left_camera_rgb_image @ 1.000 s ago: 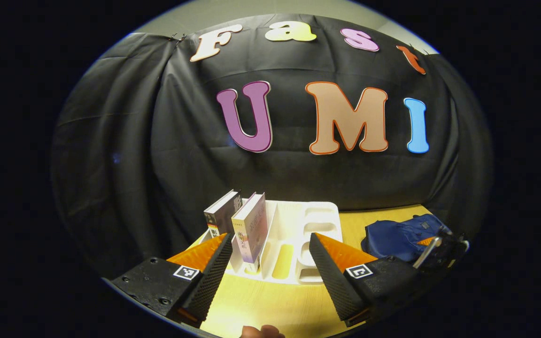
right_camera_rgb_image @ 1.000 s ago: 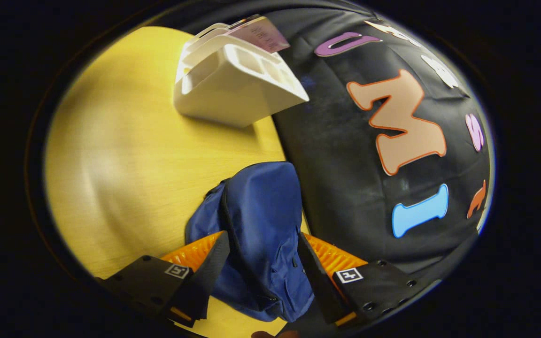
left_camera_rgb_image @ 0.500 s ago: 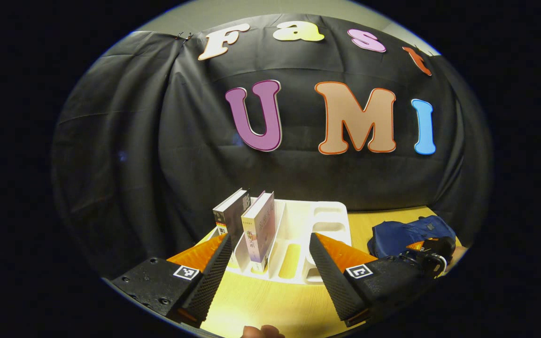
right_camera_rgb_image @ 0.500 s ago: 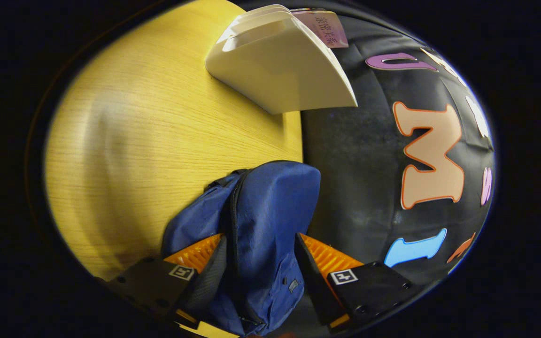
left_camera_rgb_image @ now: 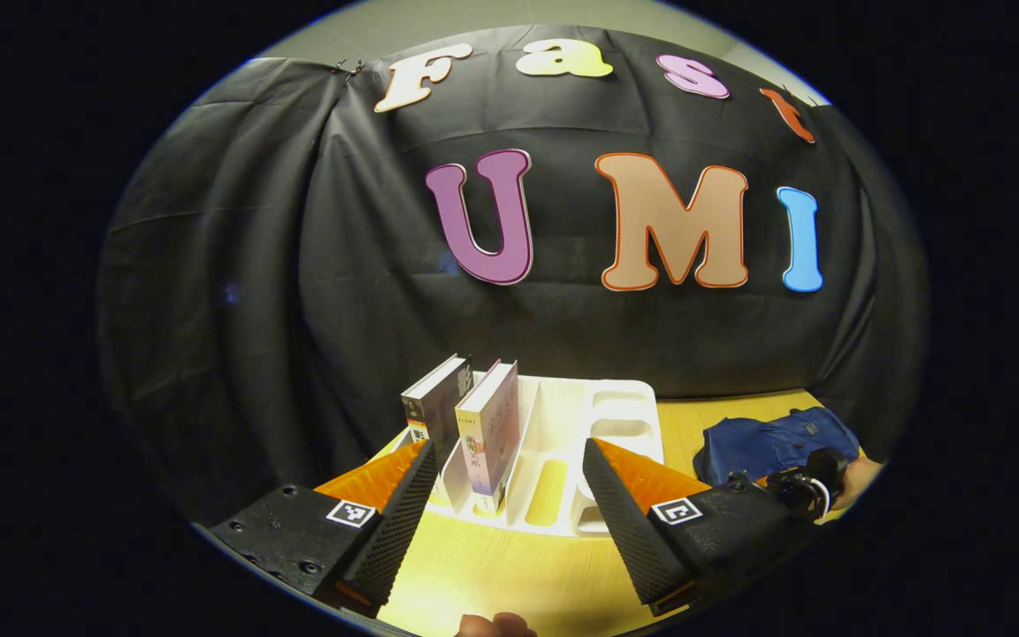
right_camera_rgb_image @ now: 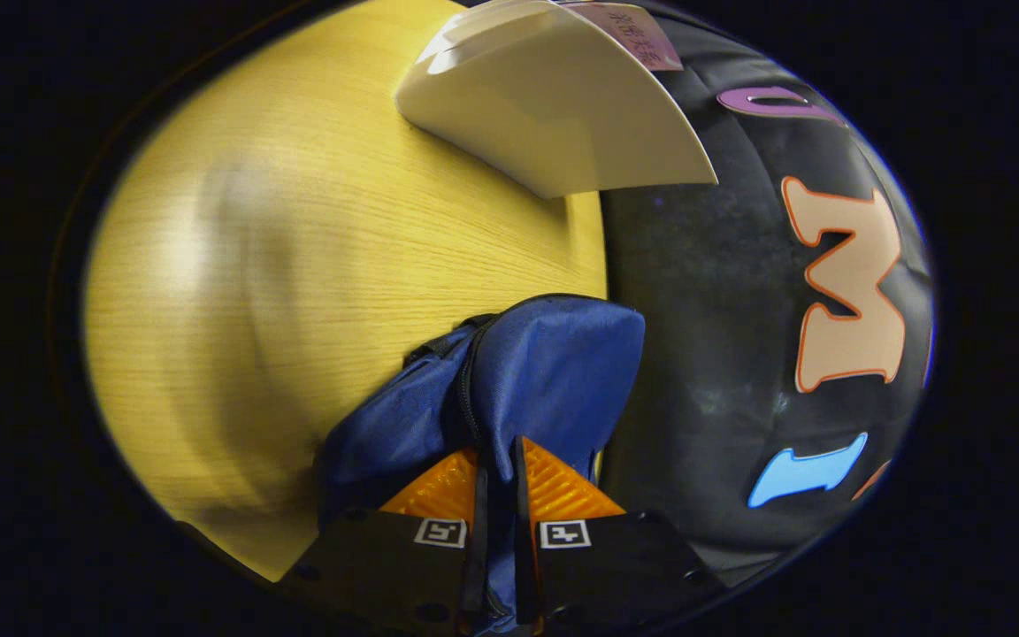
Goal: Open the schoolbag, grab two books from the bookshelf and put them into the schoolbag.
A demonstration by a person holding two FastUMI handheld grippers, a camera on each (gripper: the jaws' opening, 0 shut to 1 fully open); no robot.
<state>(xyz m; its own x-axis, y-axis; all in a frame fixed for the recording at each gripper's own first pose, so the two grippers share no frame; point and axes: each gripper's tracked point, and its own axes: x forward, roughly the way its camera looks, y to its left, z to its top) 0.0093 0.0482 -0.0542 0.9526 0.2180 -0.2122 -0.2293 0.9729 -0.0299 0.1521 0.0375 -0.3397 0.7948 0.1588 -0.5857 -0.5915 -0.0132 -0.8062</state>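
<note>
From the left gripper view, the white bookshelf (left_camera_rgb_image: 563, 460) stands on the yellow worktop (left_camera_rgb_image: 509, 575) against the booth's black cloth, with two books upright in its left slots: a dark-covered book (left_camera_rgb_image: 435, 407) on the outside and a pale-covered book (left_camera_rgb_image: 490, 428) just beside it. Far to the right in that view the blue schoolbag (left_camera_rgb_image: 770, 441) lies on the worktop, and the right claw (left_camera_rgb_image: 806, 487) sits at its near edge, too small to read clearly there. The right gripper view gives the close look: the right claw (right_camera_rgb_image: 497, 469) is rolled on its side, so the worktop (right_camera_rgb_image: 297, 292) fills the left and the cloth the right, and its fingers are clenched on a fold of the schoolbag (right_camera_rgb_image: 554, 372) right beside the zipper line. The bookshelf (right_camera_rgb_image: 554, 106) shows from its closed side at the top, well apart from the bag. The left claw (left_camera_rgb_image: 509, 464) is held level and released, fingers spread wide, aimed at the bookshelf with the pale-covered book between its tips but farther off, not touched.
</note>
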